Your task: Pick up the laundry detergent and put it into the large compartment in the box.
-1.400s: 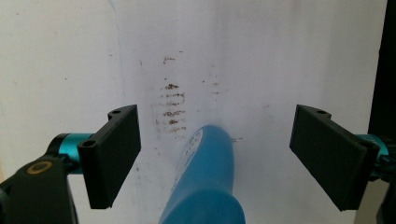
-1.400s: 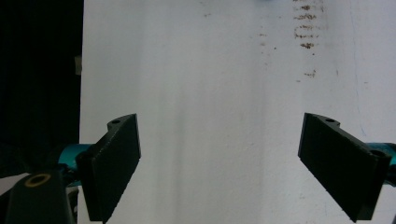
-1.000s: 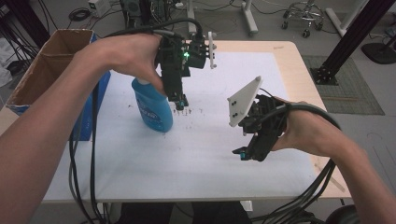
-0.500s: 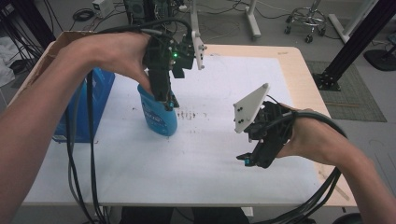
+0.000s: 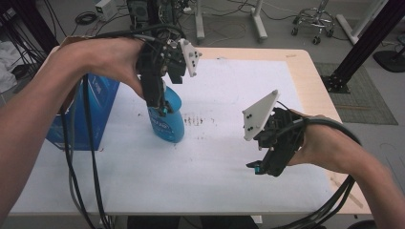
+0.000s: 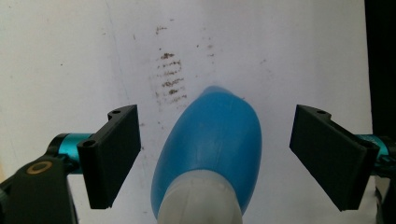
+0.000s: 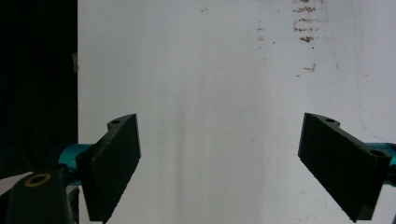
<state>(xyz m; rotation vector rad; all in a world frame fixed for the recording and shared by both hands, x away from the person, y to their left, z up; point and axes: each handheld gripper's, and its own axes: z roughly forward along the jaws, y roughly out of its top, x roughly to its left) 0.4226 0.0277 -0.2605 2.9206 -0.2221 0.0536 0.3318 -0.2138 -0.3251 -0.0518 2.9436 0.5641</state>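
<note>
White sheet covers the table, probably a work mat; brown smudges sit mid-sheet. Blue box at left edge. Blue bottle stands upright beside the smudges. Left gripper points down over it, jaws wide, straddling the top, gripping nothing. Right gripper hovers low at right, jaws wide, empty.

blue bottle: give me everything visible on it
The blue bottle looks like glossy plastic with pale print on its side and a whitish neck or cap, seen in the left gripper view. It stands on the white table cover, right of a blue box and beside brown smudges. The left gripper sits above it, jaws open either side with a gap, not touching.
</note>
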